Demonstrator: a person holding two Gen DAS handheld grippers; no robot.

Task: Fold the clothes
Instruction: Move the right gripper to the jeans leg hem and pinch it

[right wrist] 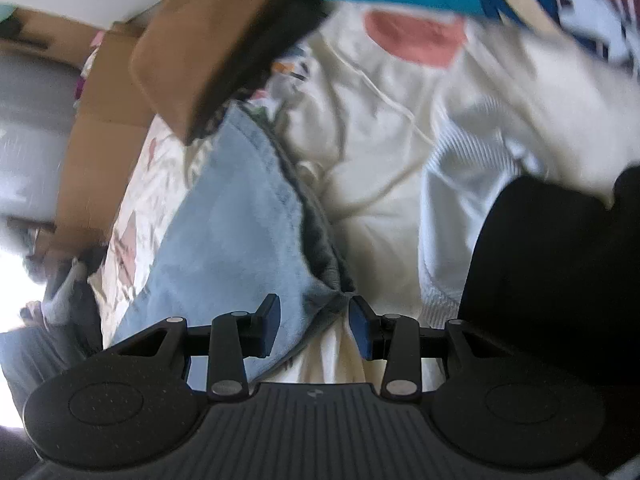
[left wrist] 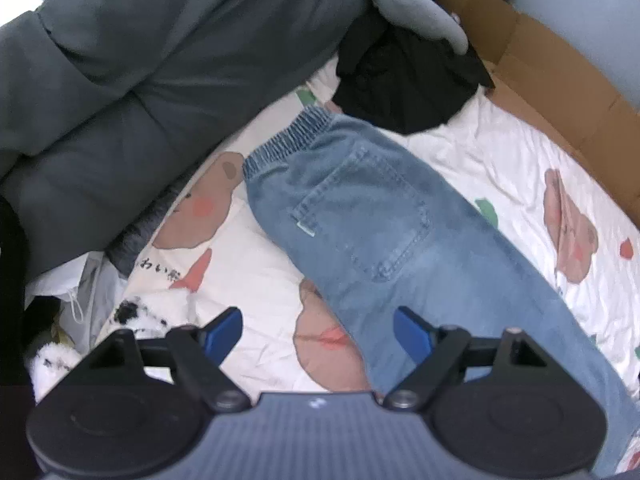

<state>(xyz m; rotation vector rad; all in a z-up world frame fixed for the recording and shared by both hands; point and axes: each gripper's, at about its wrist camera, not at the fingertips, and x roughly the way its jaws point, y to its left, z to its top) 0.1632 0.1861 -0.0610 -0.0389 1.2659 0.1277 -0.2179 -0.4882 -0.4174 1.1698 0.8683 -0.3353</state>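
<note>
While the left gripper [left wrist: 318,332] points steeply down over the jeans [left wrist: 360,216], fingers apart, the right gripper's [right wrist: 314,326] fingers stand apart astride their hem.

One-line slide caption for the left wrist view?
Open left gripper above blue jeans lying flat on a cartoon-print sheet.

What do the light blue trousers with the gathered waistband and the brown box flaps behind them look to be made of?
Light blue trousers: likely washed denim, matte, given the faded blue weave, the contrast-stitched patch pocket and the elastic-gathered waist. Brown box flaps: plain cardboard, dull and uncoated, with creased fold lines.
</note>
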